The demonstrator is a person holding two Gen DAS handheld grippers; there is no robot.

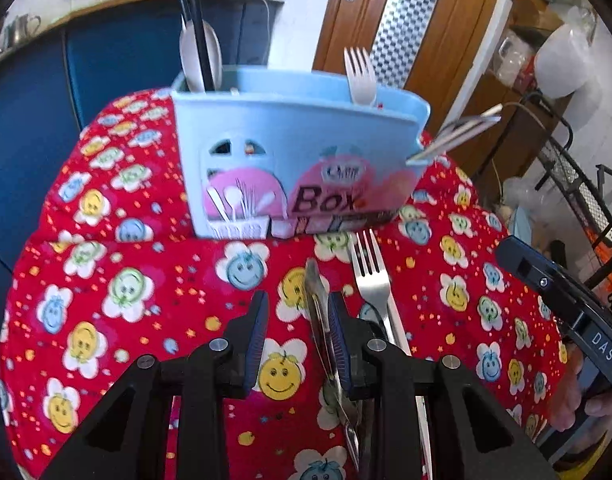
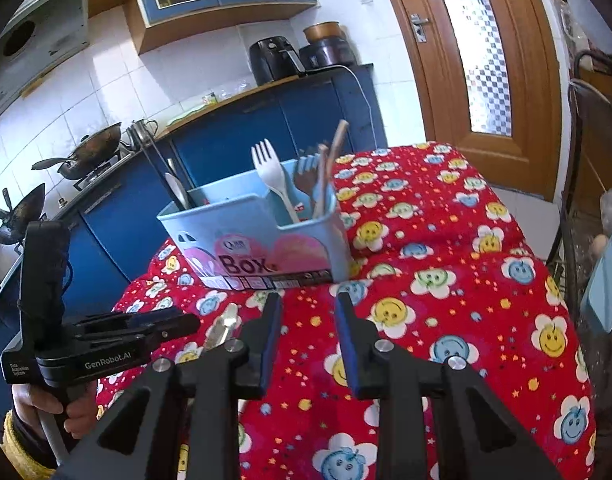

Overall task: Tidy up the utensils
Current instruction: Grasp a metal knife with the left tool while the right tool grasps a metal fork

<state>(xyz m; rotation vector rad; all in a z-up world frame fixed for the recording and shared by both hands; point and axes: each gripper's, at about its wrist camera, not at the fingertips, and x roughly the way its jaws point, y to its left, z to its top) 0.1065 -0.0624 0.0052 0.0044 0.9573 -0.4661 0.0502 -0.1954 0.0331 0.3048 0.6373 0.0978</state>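
Observation:
A light blue utensil box (image 1: 294, 152) stands on the red smiley tablecloth (image 1: 146, 280); it also shows in the right wrist view (image 2: 258, 240). It holds a white plastic fork (image 1: 360, 76), a spoon (image 1: 198, 56), dark chopsticks and, at its right end, several wooden and coloured utensils (image 2: 322, 176). A metal fork (image 1: 372, 280) and a second metal utensil (image 1: 318, 304) lie on the cloth before the box. My left gripper (image 1: 294, 308) is open; the second utensil lies just inside its right finger. My right gripper (image 2: 308, 308) is open and empty, short of the box.
The right gripper's body (image 1: 566, 312) is at the right of the left wrist view; the left gripper's body (image 2: 86, 344) is low left in the right wrist view. Blue kitchen cabinets (image 2: 266, 128) stand behind the table, a wooden door (image 2: 486, 48) and a wire rack (image 1: 578, 184) to the right.

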